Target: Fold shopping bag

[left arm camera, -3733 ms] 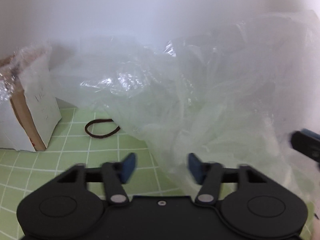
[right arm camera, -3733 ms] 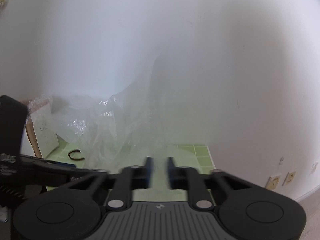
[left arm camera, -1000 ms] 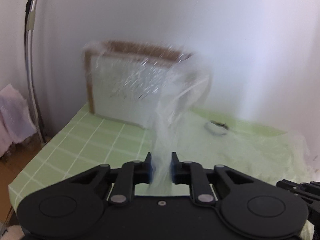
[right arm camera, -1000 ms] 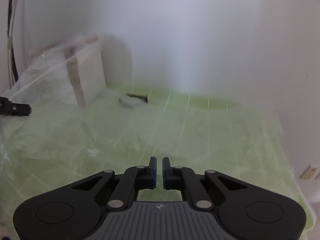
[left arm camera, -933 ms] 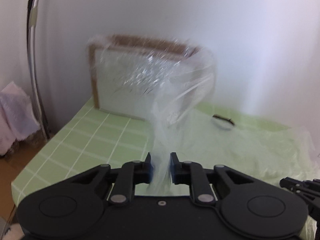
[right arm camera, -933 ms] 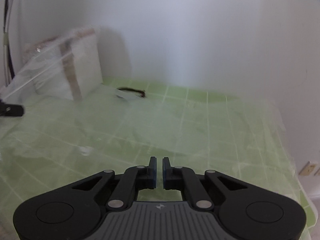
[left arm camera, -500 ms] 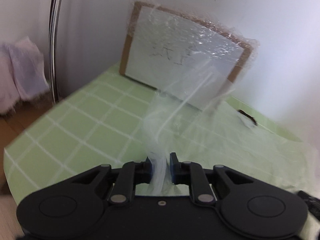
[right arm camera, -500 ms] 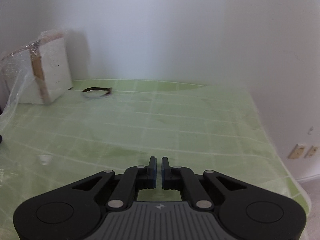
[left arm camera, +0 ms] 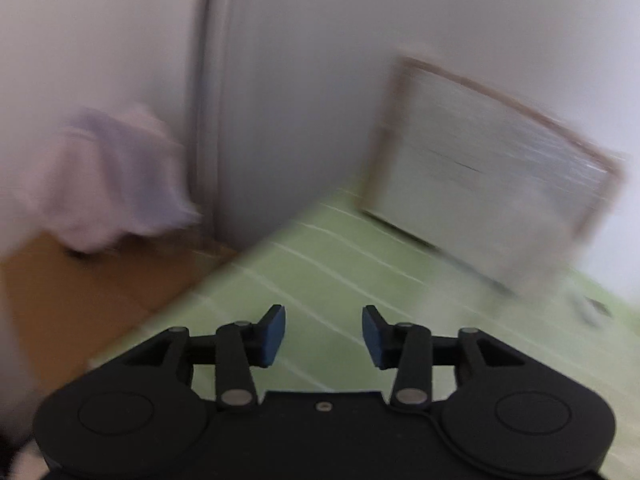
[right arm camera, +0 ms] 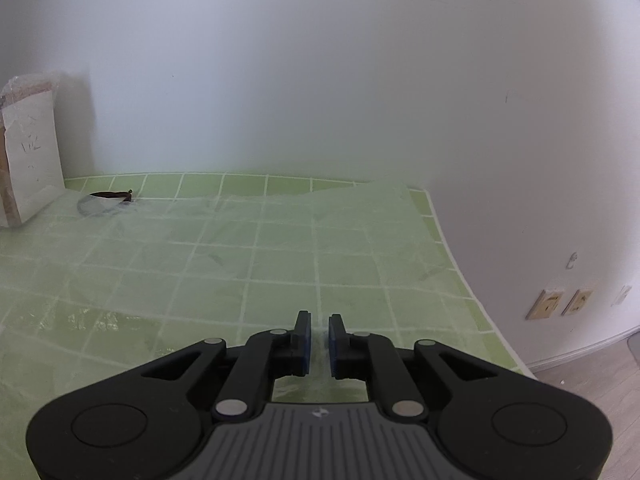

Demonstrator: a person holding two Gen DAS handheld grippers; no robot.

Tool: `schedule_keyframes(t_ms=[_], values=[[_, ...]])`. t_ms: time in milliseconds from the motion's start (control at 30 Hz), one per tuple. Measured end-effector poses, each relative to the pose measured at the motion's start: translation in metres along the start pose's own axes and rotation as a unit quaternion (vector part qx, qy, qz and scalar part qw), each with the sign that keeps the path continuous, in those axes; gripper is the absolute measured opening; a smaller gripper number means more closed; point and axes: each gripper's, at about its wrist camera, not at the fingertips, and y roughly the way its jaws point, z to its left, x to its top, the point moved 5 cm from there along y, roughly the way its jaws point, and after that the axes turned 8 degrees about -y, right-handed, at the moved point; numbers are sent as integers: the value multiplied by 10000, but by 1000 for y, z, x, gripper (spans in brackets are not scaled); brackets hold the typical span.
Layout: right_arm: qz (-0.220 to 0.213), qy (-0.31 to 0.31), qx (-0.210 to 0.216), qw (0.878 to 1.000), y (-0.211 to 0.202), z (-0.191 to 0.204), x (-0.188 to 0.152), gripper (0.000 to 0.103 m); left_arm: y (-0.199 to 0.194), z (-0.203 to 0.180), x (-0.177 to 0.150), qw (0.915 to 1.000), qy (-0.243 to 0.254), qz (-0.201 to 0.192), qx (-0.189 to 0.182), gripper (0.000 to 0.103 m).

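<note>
The shopping bag [right arm camera: 280, 240] is thin clear plastic, spread nearly flat over the green checked table [right arm camera: 244, 184]. My right gripper [right arm camera: 319, 340] hovers low at the bag's near edge, shut on a whitish strip of the film. In the left wrist view, which is motion-blurred, the bag [left arm camera: 532, 256] shows only as a pale haze at the right. My left gripper [left arm camera: 324, 334] is open over the table's left part, with nothing between its blue pads [left arm camera: 274, 334].
A plastic-wrapped white board [right arm camera: 30, 152] with a brown frame [left arm camera: 492, 168] leans on the wall at the back left. A dark elastic loop [right arm camera: 108, 197] lies beside it. Wall sockets [right arm camera: 552, 304] sit past the table's right edge. Pale cloth [left arm camera: 116, 184] and a pipe [left arm camera: 212, 120] stand left.
My left gripper has opened, let go of the bag and swung left. The bag has dropped from a raised sheet to lying flat. My right gripper stays shut on it.
</note>
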Motion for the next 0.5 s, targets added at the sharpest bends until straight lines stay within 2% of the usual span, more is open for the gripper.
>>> schedule_keyframes(t_ms=[67,100,167,233,333,433,500], values=[[-11,-4,-28,10000,-2,1,-1,11,-10,6,4,9991,-265,38,-322,40],[-9,1,-28,10000,1,1,0,11,-21,2,5,9984,-204,-60,-524,39],[2,5,-26,10000,3,0,2,11,-43,-16,4,9957,220,-268,-856,39],[21,5,-26,10000,5,1,3,11,-61,-39,-2,9895,706,-348,-1210,39],[26,-60,-18,10000,6,1,5,11,-69,-78,-14,9760,1270,-172,-1760,39],[36,-103,9,9999,9,0,7,11,-41,-109,-28,9704,1565,180,-1829,38],[47,-98,38,9999,12,0,9,11,-13,-121,-34,9710,1711,375,-1626,28]])
